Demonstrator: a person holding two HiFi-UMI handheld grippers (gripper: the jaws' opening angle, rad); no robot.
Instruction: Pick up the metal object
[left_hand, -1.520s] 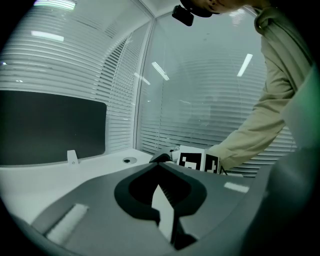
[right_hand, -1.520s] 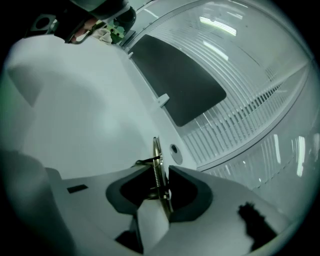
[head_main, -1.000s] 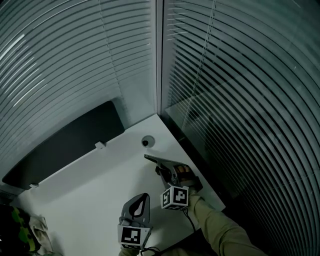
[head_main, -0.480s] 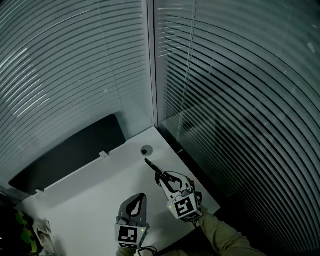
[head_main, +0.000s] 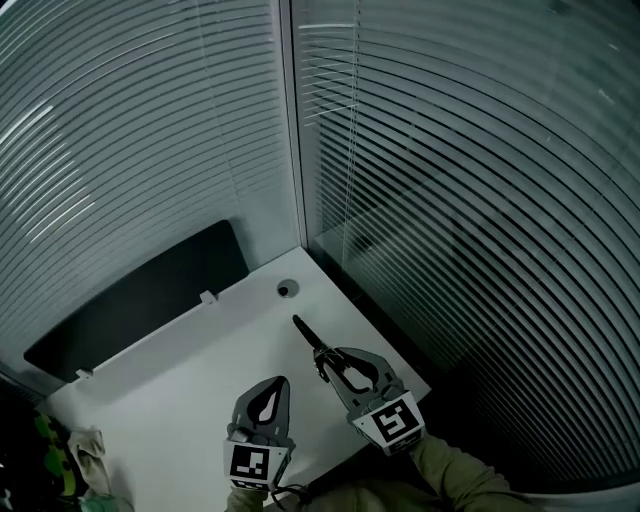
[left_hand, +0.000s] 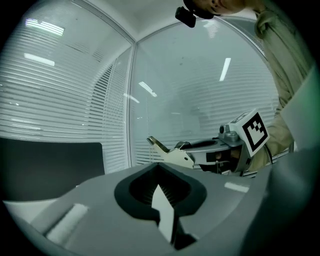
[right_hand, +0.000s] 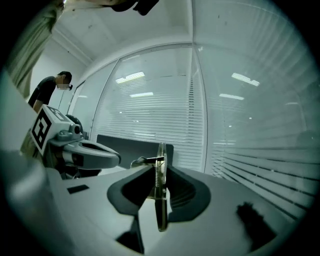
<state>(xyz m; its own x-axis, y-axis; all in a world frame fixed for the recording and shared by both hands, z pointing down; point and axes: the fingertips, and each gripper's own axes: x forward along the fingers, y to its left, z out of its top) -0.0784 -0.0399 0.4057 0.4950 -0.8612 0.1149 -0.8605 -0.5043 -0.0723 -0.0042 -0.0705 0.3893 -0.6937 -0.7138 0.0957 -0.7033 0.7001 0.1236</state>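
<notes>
The metal object (head_main: 306, 334) is a thin, flat, dark clip-like piece with a small spring. My right gripper (head_main: 323, 361) is shut on its near end and holds it above the white table (head_main: 200, 350), its tip pointing at the far corner. In the right gripper view the metal object (right_hand: 160, 186) stands edge-on between the two pads. My left gripper (head_main: 279, 382) rests low to the left of it, shut with nothing in it. The left gripper view shows the metal object (left_hand: 173, 153) sticking out of the right gripper (left_hand: 186, 156).
A black panel (head_main: 140, 290) lines the table's back left edge. A round cable hole (head_main: 287, 289) sits near the far corner. Glass walls with blinds (head_main: 450, 200) close in the back and right. A cloth (head_main: 85, 448) lies at the lower left. A person (right_hand: 49, 88) stands far off.
My right gripper has drawn back toward me with the metal object and turned, so its marker cube now faces up. The left gripper has hardly moved.
</notes>
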